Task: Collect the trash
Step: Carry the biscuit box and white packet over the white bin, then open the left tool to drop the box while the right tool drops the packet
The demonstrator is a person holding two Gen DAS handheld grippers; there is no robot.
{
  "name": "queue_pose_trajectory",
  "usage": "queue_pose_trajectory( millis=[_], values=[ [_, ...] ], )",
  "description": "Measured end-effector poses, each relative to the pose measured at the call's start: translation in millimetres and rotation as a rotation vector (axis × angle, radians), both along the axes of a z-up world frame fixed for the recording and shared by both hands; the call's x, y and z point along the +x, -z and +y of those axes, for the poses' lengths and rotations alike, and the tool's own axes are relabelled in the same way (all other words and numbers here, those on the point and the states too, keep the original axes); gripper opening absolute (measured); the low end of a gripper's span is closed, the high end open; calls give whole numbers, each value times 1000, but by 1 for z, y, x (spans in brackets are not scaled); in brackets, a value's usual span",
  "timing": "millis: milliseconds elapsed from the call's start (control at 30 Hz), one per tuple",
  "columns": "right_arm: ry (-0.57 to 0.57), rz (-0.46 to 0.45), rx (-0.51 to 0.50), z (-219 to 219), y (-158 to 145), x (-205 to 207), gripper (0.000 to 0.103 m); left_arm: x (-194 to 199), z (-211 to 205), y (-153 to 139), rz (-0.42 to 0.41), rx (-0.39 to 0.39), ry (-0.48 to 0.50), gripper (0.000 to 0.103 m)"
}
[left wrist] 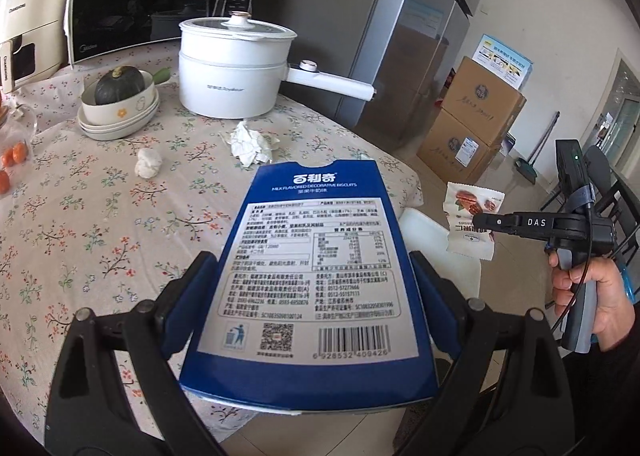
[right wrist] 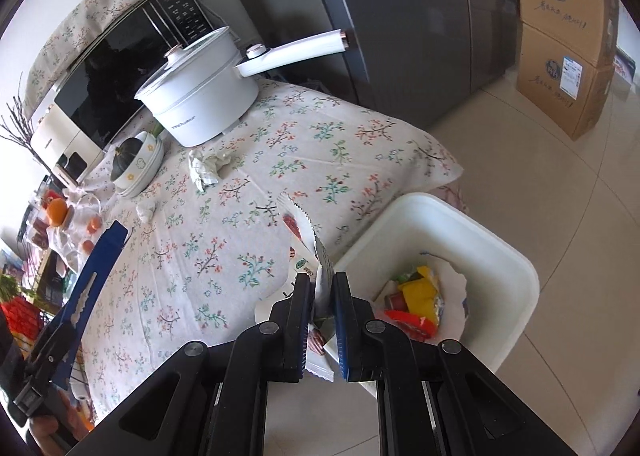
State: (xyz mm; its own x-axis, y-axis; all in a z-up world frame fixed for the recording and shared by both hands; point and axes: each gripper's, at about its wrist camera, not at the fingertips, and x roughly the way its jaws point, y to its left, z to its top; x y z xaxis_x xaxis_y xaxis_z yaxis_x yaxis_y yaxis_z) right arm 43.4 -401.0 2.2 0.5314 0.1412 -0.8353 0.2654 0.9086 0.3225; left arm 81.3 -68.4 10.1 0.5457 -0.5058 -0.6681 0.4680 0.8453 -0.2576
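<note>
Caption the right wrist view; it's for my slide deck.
Right gripper holds a snack wrapper beside the white bin already containing trash.

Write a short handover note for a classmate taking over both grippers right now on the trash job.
Left gripper: shut on the blue biscuit box, held over the table edge.
Right gripper: shut on a snack wrapper, beside the white bin on the floor.
Done: some wrappers already lie in the bin.
Left: drop the wrapper and the box in the bin, then fetch the crumpled tissue and the small paper ball from the table.
</note>
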Motion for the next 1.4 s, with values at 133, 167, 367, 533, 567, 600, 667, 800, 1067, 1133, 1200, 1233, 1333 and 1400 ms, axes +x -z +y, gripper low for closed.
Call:
queue_pose_trajectory(
  millis=[133, 167, 367, 533, 567, 600, 667, 800, 1067, 1133, 1200, 1233, 1333, 1400],
  values=[
    [49, 30, -12, -31, 9, -17, 12, -6, -41, 9, 13, 27, 91, 93],
    [59, 37, -13, -38, 12, -21, 12, -8, -51, 12, 19, 35, 116, 93],
    [114, 89, -25, -72, 26, -40, 12, -17, -116, 37, 65, 96, 257, 93],
    [128, 121, -42, -88, 35, -48, 12, -25, -163, 64, 71, 158, 349, 93],
    [130, 130, -42, -90, 37, -49, 12, -26, -170, 69, 73, 170, 362, 93],
    [133, 139, -42, -92, 40, -49, 12, -26, -177, 74, 75, 177, 373, 93],
    [137, 153, -40, -96, 44, -51, 12, -26, -188, 82, 79, 182, 395, 93],
    [143, 165, -44, -101, 48, -53, 12, -29, -207, 92, 71, 179, 433, 94],
    [146, 183, -69, -102, 52, -52, 12, -33, -220, 96, 35, 200, 449, 102],
    [139, 187, -73, -99, 53, -49, 12, -30, -214, 94, 48, 206, 437, 102],
    [131, 192, -76, -96, 54, -47, 12, -27, -205, 90, 54, 210, 417, 102],
    [126, 195, -77, -93, 54, -45, 12, -26, -200, 88, 55, 210, 408, 102],
    [110, 202, -81, -87, 56, -40, 13, -22, -184, 81, 51, 215, 376, 102],
    [103, 206, -85, -82, 57, -34, 13, -21, -174, 77, 47, 216, 356, 102]
  ],
)
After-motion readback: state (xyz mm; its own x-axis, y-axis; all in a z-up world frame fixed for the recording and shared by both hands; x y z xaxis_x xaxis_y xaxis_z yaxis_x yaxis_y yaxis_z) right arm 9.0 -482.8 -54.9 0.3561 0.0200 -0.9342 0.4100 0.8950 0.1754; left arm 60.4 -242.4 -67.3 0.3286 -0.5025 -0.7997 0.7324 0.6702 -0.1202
